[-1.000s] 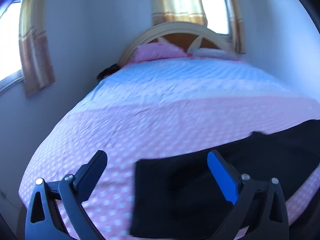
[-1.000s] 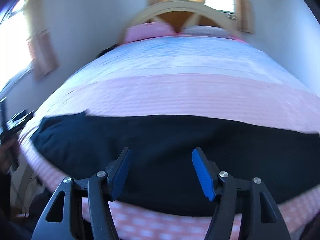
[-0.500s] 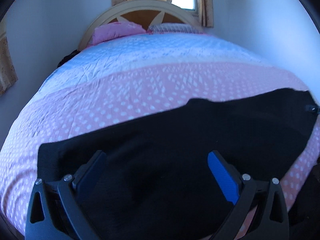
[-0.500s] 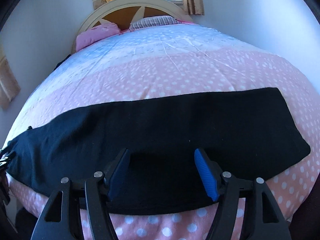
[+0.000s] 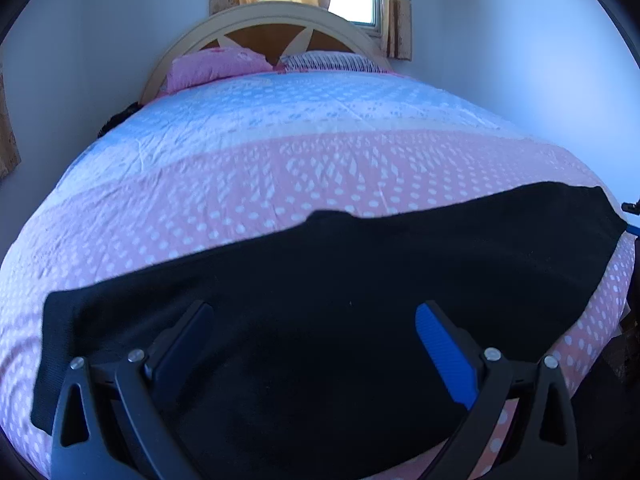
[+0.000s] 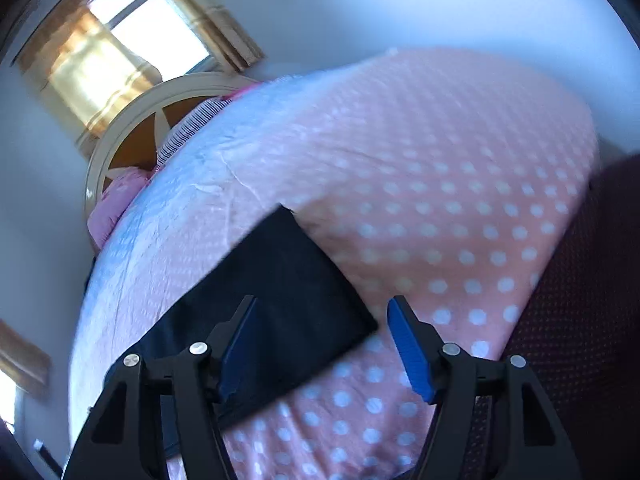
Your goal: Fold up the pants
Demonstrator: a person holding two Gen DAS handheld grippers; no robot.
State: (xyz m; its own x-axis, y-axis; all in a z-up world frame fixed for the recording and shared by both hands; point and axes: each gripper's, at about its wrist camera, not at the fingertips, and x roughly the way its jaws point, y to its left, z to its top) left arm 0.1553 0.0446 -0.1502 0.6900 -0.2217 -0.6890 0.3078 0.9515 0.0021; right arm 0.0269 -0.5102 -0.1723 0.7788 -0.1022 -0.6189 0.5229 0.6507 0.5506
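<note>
The black pants lie flat as one long dark strip along the foot edge of the bed, seemingly folded leg over leg already; the crosswise folds look left to do. The cloth is smooth, its right end square-cut. The left gripper hovers spread over the middle, the right gripper spread at the end corner, neither pinching anything
</note>
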